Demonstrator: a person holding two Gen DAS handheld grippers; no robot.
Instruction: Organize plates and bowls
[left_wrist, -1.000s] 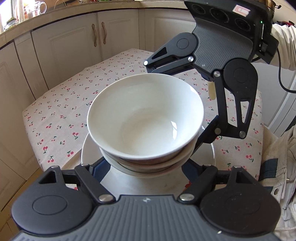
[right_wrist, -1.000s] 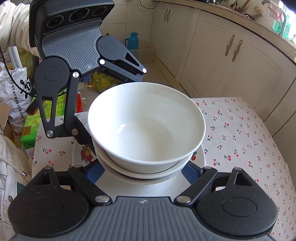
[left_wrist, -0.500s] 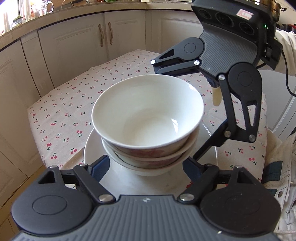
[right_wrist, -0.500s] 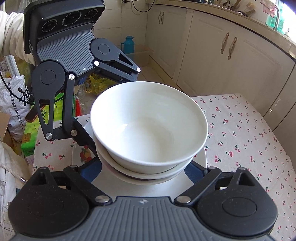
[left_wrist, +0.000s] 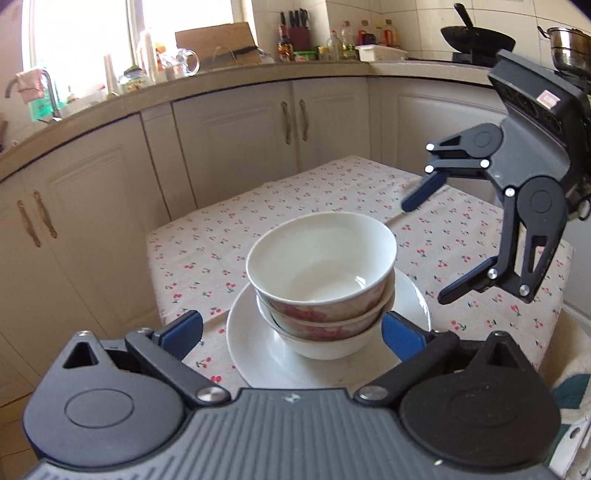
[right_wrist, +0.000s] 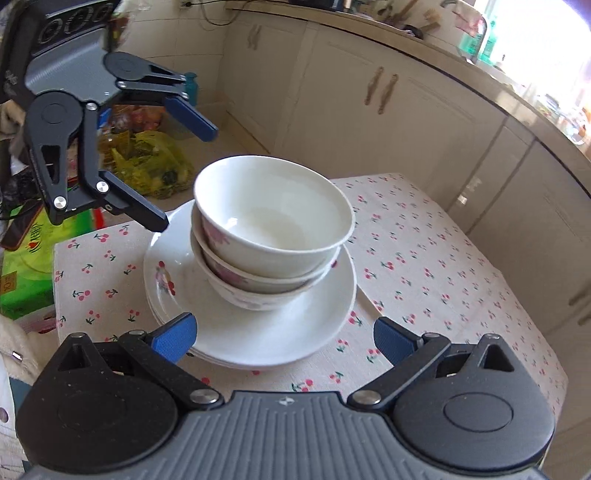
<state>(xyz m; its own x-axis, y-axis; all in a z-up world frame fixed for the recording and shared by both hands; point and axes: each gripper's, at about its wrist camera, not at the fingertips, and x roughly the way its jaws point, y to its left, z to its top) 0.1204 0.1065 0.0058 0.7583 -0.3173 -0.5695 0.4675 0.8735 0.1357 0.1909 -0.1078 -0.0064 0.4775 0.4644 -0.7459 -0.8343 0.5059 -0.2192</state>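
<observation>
Three nested bowls (left_wrist: 320, 275) sit on your stacked plates (right_wrist: 207, 291), centre frame, on the cherry-print desk (left_wrist: 321, 192). Stacking looks done; nothing loose remains in view. Your left tool (left_wrist: 291, 332) is spreading, nothing between; right tool (right_wrist: 284, 338) spread, empty. Only the right-wrist view shows the plates number more than one.

We are in a home kitchen: cream cabinets (left_wrist: 236, 147) run under a curved countertop (left_wrist: 207, 85) crowded with a knife block (left_wrist: 295, 31), bottles (left_wrist: 347, 42), a wok (left_wrist: 476, 37), and a tap (left_wrist: 48, 92).
</observation>
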